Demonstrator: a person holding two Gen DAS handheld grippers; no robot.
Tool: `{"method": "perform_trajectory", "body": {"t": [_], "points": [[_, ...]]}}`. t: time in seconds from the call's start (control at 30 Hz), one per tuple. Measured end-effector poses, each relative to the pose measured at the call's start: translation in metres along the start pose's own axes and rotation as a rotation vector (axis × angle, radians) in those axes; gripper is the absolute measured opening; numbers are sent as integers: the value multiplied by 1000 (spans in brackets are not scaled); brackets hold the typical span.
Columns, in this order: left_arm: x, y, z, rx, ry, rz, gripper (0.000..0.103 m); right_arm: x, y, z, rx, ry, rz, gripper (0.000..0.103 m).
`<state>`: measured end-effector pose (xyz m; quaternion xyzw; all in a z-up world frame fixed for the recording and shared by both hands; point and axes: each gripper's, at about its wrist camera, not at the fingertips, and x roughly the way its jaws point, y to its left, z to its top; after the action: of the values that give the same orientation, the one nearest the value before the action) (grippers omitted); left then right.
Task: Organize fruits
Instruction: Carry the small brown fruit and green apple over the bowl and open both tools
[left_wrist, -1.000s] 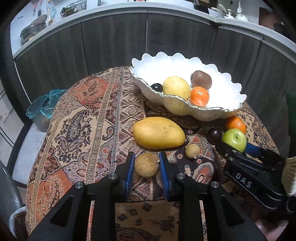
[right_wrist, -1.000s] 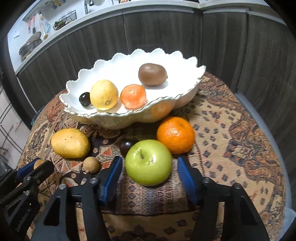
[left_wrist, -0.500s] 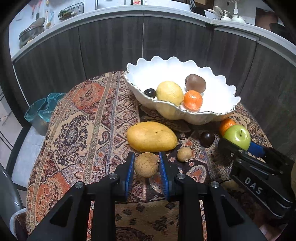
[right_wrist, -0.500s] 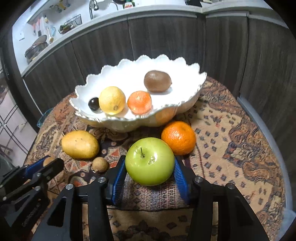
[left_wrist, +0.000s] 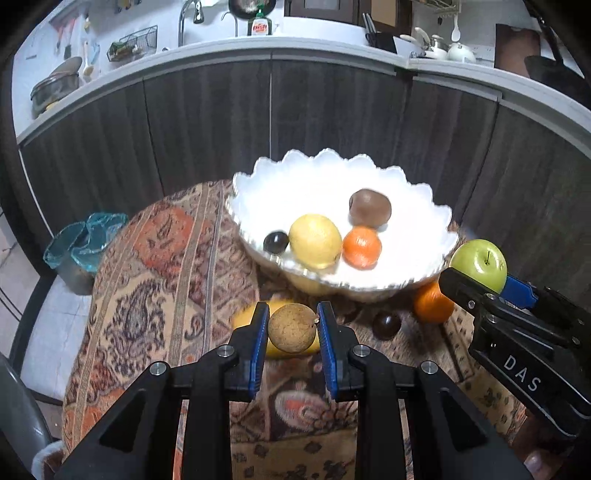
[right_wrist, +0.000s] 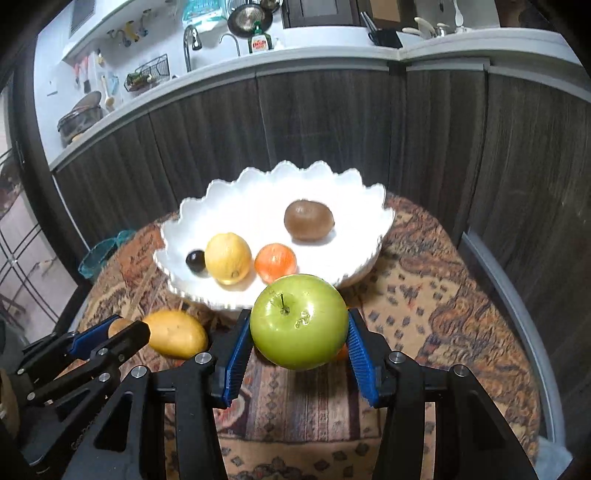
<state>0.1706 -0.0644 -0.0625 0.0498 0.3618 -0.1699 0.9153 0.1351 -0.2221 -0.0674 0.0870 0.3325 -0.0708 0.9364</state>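
My left gripper (left_wrist: 291, 328) is shut on a round tan fruit (left_wrist: 291, 326) and holds it above the table, in front of the white scalloped bowl (left_wrist: 424, 206). My right gripper (right_wrist: 297, 328) is shut on a green apple (right_wrist: 299, 326), also lifted, near the bowl's (right_wrist: 369, 206) front rim. The apple also shows in the left wrist view (left_wrist: 478, 264). The bowl holds a lemon (left_wrist: 314, 240), a small orange (left_wrist: 361, 246), a kiwi (left_wrist: 369, 207) and a dark plum (left_wrist: 275, 242). A mango (right_wrist: 173, 334) lies on the table, partly hidden behind the tan fruit in the left wrist view.
An orange (left_wrist: 432, 306) and a dark plum (left_wrist: 386, 325) lie on the patterned tablecloth (left_wrist: 166, 295) before the bowl. A teal glass dish (left_wrist: 85, 240) stands off the table's left side. Dark cabinets (left_wrist: 332, 110) and a kitchen counter run behind.
Both grippers have risen with their fruit, off the table and toward the bowl. The right gripper closed on the apple, which it straddled open a second ago.
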Motion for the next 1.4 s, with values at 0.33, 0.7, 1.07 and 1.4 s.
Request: {"method": "perform_trajectory", "body": {"t": [0.33, 0.7, 1.07, 1.4], "points": [[8, -7, 39, 25, -51, -23, 26, -3, -5, 33, 0, -64, -15, 50], [35, -16, 58, 57, -51, -36, 27, 17, -14, 53, 11, -60, -19, 50], [55, -16, 57, 60, -23, -39, 29, 39, -14, 57, -8, -20, -8, 50], [52, -15, 55, 70, -26, 0, 52, 37, -17, 58, -7, -41, -47, 71]]}}
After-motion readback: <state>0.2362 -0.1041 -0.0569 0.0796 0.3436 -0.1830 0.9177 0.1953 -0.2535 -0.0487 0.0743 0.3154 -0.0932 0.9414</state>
